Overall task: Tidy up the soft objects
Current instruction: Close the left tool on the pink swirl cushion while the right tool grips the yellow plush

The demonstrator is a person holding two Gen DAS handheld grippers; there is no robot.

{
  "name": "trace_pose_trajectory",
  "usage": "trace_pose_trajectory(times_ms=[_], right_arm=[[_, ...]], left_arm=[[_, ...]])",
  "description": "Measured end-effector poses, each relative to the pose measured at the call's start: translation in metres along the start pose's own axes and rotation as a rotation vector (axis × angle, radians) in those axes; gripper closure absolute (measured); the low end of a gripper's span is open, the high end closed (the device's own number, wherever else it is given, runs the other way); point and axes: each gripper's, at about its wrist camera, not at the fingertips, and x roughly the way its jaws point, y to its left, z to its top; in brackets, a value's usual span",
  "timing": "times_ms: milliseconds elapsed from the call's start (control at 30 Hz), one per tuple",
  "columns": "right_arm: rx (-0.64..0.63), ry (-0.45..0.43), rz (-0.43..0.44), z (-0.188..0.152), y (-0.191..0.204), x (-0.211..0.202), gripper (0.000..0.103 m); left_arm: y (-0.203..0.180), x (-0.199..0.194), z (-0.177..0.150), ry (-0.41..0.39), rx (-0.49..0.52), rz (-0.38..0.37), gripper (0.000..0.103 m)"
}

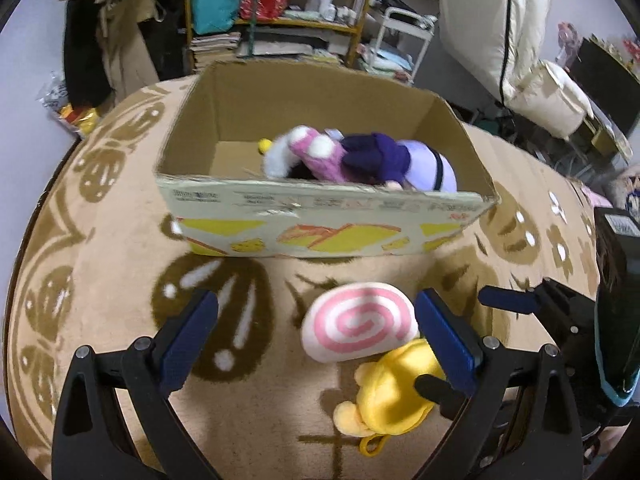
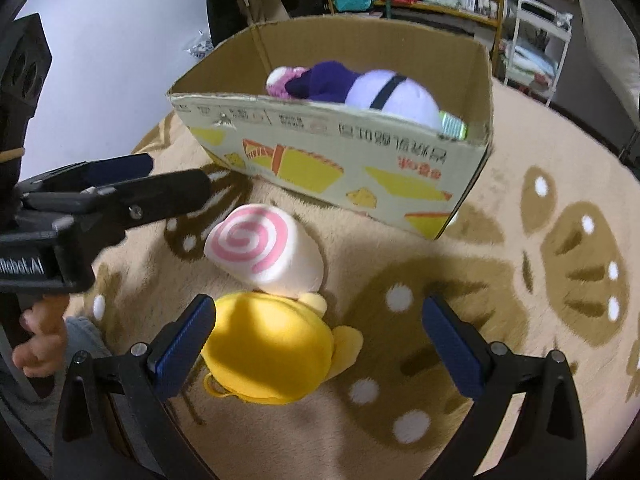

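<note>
Probably light and squashy, the pink-swirl roll plush (image 1: 358,322) and the yellow plush (image 1: 394,390) touching it on the patterned rug (image 1: 120,248), just in front of the cardboard box (image 1: 320,224) already holding a purple plush (image 1: 380,156) and a lavender plush (image 2: 394,94); best pinched across the fat middle, not by the small loop on the yellow one. Both sets of jaws spread wide and empty: left gripper (image 1: 318,340) around the roll, right gripper (image 2: 320,344) over the yellow toy. Hidden behind the near wall: the box floor and the lower halves of the toys inside.
</note>
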Motion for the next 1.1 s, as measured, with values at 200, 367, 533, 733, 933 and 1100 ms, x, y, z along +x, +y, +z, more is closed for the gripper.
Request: trace_pose_trajectory(times_ms=[200,367,533,733,933,1100], right_arm=[[-0.010,0.044,0.025,-0.004,0.004,0.009,0.000],[-0.008,0.078,0.043,-0.006,0.004,0.017,0.000],[0.033,0.112,0.075,-0.006,0.001,0.028,0.003],[0.119,0.134,0.172,-0.010,-0.007,0.037,0.013],[0.154,0.147,0.212,-0.012,-0.009,0.042,0.024],[0.162,0.104,0.201,-0.011,-0.013,0.035,0.060]], left_arm=[[-0.015,0.016,-0.002,0.050,0.034,-0.037,0.005],[-0.023,0.031,-0.007,0.103,0.058,-0.056,0.005],[-0.028,0.046,-0.011,0.148,0.071,-0.034,0.020],[-0.025,0.054,-0.013,0.175,0.049,-0.028,0.035],[-0.013,0.046,-0.011,0.162,0.009,0.007,0.050],[-0.004,0.038,-0.011,0.145,-0.011,0.051,0.055]])
